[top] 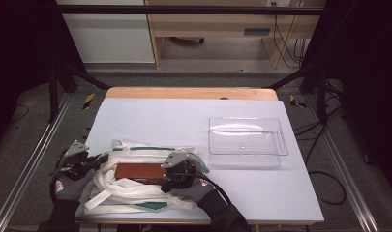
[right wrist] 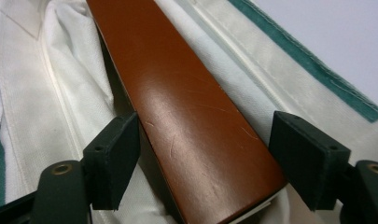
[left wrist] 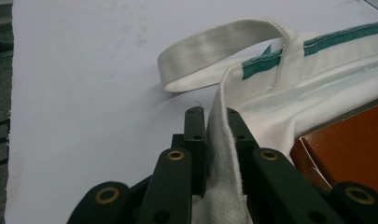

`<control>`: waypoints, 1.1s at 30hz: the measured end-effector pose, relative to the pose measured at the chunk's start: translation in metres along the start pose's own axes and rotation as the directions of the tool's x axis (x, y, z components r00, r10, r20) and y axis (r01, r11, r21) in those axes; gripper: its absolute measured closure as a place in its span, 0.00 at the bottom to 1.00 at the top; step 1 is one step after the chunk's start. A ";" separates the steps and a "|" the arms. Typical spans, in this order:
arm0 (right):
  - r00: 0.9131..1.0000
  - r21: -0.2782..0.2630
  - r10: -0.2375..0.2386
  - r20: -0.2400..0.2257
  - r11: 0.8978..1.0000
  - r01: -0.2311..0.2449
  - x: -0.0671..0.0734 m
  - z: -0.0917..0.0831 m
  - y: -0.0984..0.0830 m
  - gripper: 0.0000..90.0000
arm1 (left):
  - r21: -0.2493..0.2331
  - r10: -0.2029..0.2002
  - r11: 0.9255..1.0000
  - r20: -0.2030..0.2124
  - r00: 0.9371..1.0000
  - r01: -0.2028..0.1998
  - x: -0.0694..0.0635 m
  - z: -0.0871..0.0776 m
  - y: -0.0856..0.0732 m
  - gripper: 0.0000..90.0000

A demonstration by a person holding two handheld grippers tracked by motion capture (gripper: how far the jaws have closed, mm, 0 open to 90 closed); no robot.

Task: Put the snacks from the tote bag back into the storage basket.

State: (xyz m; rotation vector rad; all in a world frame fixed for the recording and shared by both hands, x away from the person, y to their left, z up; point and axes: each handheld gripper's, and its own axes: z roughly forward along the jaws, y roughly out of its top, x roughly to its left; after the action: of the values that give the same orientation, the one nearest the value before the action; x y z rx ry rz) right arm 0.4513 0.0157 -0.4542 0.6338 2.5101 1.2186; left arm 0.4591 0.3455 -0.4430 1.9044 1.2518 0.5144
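Fingers first: the left gripper has its jaws pinched tight on the edge of the white canvas tote bag, cloth sandwiched right between the pads, while the right gripper has its pads spread wide on either side of the brown box without touching it. That box is lying flat inside the bag's mouth at the near-left part of the table, from the high view. My guess is the box is coming out of the bag, so I'd keep the left pinch firm and low so the fabric stays put, then close the right jaws square across the box's narrow width, not on a corner, since that glossy surface looks slippery. Slide it out along its length so it doesn't snag the hem or the loose handle. Count-wise: one bag with green trim, one brown box, one clear plastic bin sitting empty well off to the right, two grippers, two gloved hands.
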 end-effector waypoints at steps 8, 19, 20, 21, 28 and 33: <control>0.998 0.037 -0.055 -0.013 0.998 0.055 0.000 0.007 0.002 0.29 | -0.002 -0.005 1.000 -0.003 1.000 0.005 -0.001 0.001 -0.001 0.92; 0.996 0.180 -0.080 -0.033 0.980 0.085 0.007 -0.004 0.021 0.40 | -0.020 -0.033 0.999 -0.008 0.999 0.033 -0.003 0.002 -0.002 0.93; 0.996 0.180 -0.080 -0.033 0.980 0.085 0.007 -0.004 0.021 0.40 | -0.020 -0.033 0.999 -0.008 0.999 0.033 -0.003 0.002 -0.002 0.93; 0.996 0.185 -0.076 -0.036 0.979 0.081 0.008 -0.005 0.021 0.40 | -0.024 -0.034 0.999 -0.008 0.999 0.034 -0.004 0.002 -0.002 0.93; 0.999 0.133 -0.035 -0.038 0.990 0.040 0.005 -0.002 0.010 0.38 | -0.031 -0.038 0.999 -0.014 0.999 0.037 -0.004 0.003 -0.002 0.92; 0.998 0.085 -0.015 -0.054 0.996 0.019 0.005 -0.007 0.014 0.36 | -0.038 -0.037 0.999 -0.010 0.999 0.037 -0.004 0.002 -0.003 0.92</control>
State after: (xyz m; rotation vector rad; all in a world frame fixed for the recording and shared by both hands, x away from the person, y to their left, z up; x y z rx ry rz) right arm 0.4480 0.0207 -0.4393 0.6061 2.6190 1.1415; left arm 0.4570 0.3419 -0.4460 1.8456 1.2731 0.5261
